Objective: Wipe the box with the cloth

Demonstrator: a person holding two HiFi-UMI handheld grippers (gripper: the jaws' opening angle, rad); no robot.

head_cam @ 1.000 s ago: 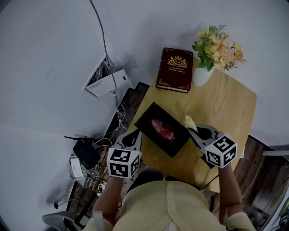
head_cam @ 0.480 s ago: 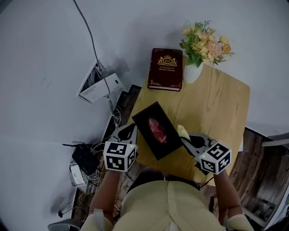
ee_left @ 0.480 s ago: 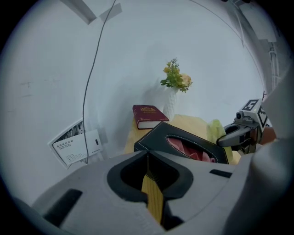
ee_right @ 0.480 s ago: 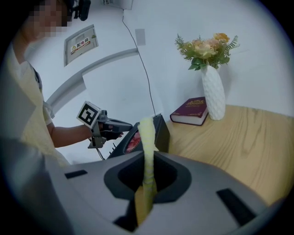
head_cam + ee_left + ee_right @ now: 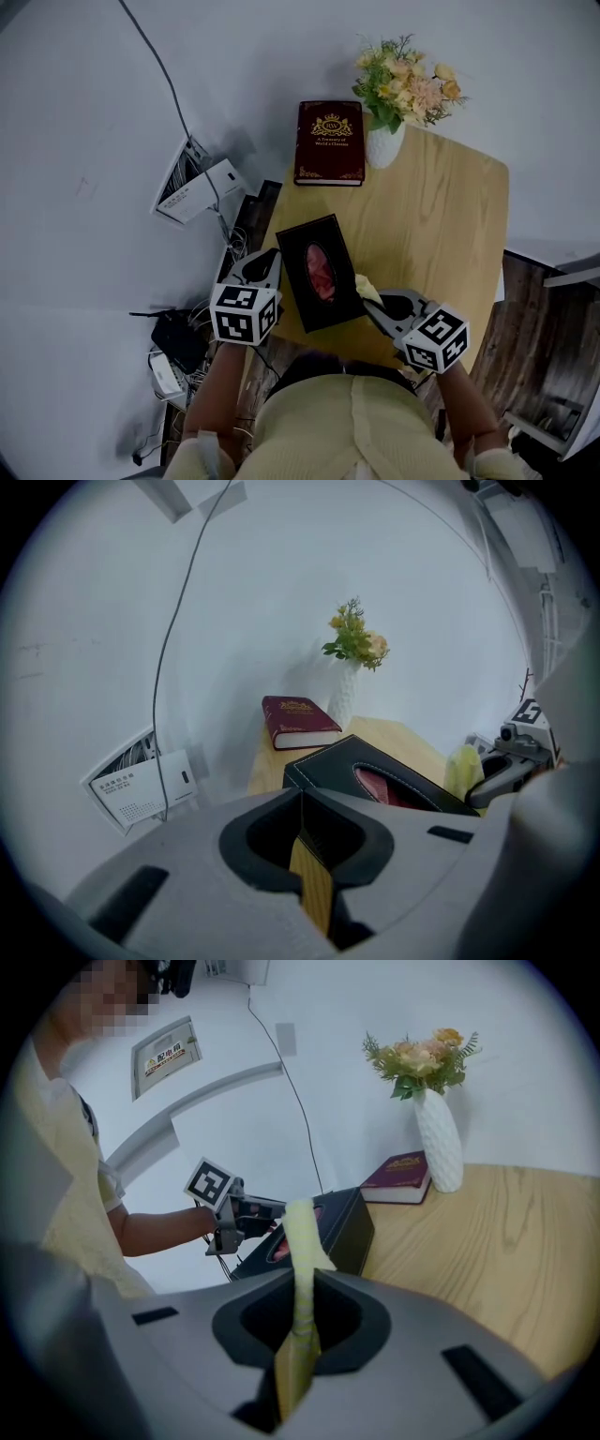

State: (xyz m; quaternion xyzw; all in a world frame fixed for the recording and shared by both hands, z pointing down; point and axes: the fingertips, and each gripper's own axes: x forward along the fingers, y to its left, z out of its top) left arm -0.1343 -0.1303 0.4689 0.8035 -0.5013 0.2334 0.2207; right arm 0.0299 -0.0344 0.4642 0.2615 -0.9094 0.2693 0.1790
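A black box [image 5: 305, 302] with a red-lined oval opening lies on the near left part of the wooden table [image 5: 441, 225]. My left gripper [image 5: 271, 256] sits close against the box's left side, jaws shut with nothing between them. In the left gripper view the box [image 5: 375, 766] lies just ahead and to the right of the left gripper [image 5: 302, 794]. My right gripper [image 5: 373, 302] is at the box's near right side, shut on a pale yellow cloth [image 5: 366, 285]. In the right gripper view the cloth [image 5: 300, 1232] stands up from the right gripper [image 5: 302, 1283] in front of the box [image 5: 349, 1227].
A dark red book [image 5: 328, 141] lies at the table's far left corner, next to a white vase of flowers [image 5: 398, 94]. Left of the table, on the floor, are a white device [image 5: 192, 178], cables and a black box [image 5: 178, 328].
The box has turned so its long side runs more straight away from me. Both grippers have come in closer beside it, the right one still holding the cloth.
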